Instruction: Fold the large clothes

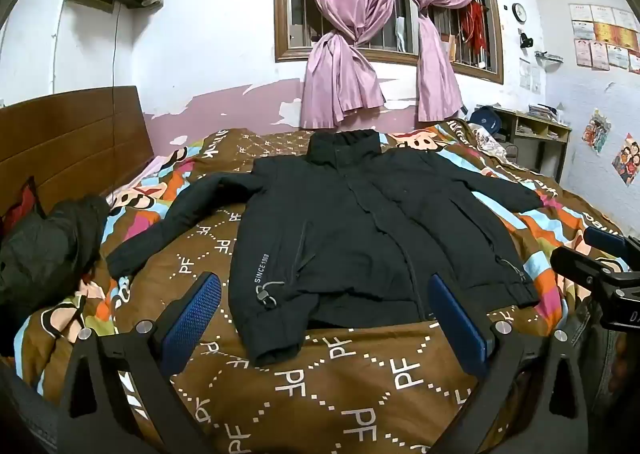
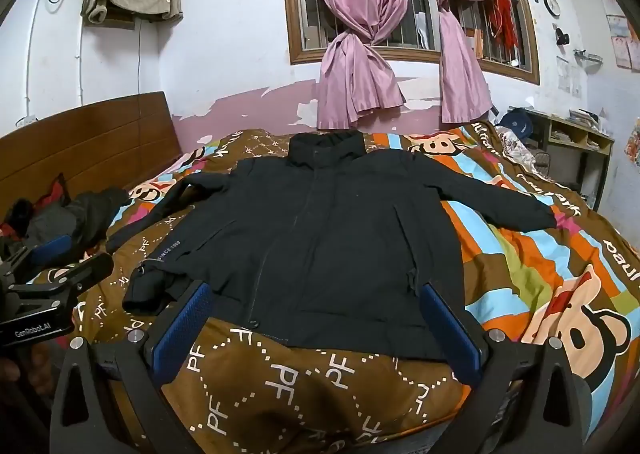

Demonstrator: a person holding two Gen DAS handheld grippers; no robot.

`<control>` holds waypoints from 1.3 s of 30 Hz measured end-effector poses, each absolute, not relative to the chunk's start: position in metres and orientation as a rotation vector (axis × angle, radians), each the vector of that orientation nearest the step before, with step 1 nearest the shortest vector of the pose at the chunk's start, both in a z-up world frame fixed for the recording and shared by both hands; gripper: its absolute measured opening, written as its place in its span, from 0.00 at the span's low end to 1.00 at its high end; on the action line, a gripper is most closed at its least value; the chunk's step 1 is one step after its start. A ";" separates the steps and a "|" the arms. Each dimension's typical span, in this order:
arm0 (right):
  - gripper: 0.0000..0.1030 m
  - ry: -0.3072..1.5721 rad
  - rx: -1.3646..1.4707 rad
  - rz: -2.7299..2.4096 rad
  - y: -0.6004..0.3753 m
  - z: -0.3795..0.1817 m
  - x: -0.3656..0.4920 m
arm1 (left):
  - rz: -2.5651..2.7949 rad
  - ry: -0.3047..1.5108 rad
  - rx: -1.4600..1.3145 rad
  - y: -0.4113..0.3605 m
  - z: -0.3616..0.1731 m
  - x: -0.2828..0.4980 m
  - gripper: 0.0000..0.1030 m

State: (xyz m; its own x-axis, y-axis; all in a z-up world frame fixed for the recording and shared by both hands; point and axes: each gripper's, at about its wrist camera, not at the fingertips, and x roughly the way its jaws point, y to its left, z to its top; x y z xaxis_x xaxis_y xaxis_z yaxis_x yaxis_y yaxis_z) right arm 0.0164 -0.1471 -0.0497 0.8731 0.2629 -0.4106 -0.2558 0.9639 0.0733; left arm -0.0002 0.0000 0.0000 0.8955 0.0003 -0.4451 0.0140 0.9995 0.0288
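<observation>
**A:** What is nearest the cameras?

**B:** Two claws, each held by a person. The left claw [image 1: 324, 318] is spread wide, its blue pads far apart, with nothing between them. The right claw [image 2: 316, 328] is spread just as wide and is also empty. Both tilt slightly downward over the near edge of the bed [image 1: 360, 394], which is covered by a brown quilt printed with "PF" letters.

**B:** From the right wrist view, the left claw appears at the left edge, beside the jacket's lower corner.

**A:** Where is the garment to fold?

**B:** A black padded jacket [image 1: 360, 222] lies front up and closed on the quilt, hem toward the cameras, collar toward the far wall. Both sleeves are spread outward. The hem corner on the left of the view is turned and bunched near a drawcord toggle.

**A:** How should the first fold go?

**B:** Likely a sleeve goes across the chest first. It seems wise to flatten that bunched corner beforehand, pinch each sleeve near the cuff, and keep the fabric low so the slippery shell does not drag the body askew.

**A:** And beyond?

**B:** A dark crumpled garment [image 1: 44, 246] sits at the left by the wooden headboard [image 1: 72, 142]. Farther back, knotted pink curtains [image 1: 360, 34] hang over a barred window.
</observation>
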 end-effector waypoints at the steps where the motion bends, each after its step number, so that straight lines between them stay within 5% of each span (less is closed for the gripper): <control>1: 1.00 0.433 0.017 0.271 -0.147 -0.050 0.017 | -0.007 0.461 0.032 0.000 0.000 0.000 0.98; 39: 1.00 0.443 0.026 0.272 -0.149 -0.052 0.018 | -0.010 0.466 0.036 -0.002 -0.002 0.000 0.98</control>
State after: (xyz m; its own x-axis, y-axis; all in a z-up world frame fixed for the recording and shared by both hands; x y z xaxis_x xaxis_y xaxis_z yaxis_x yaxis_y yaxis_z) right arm 0.0176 -0.1490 -0.0524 0.8680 0.2655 -0.4195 -0.2543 0.9635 0.0837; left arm -0.0004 -0.0025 -0.0021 0.8932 -0.0015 -0.4497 0.0180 0.9993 0.0324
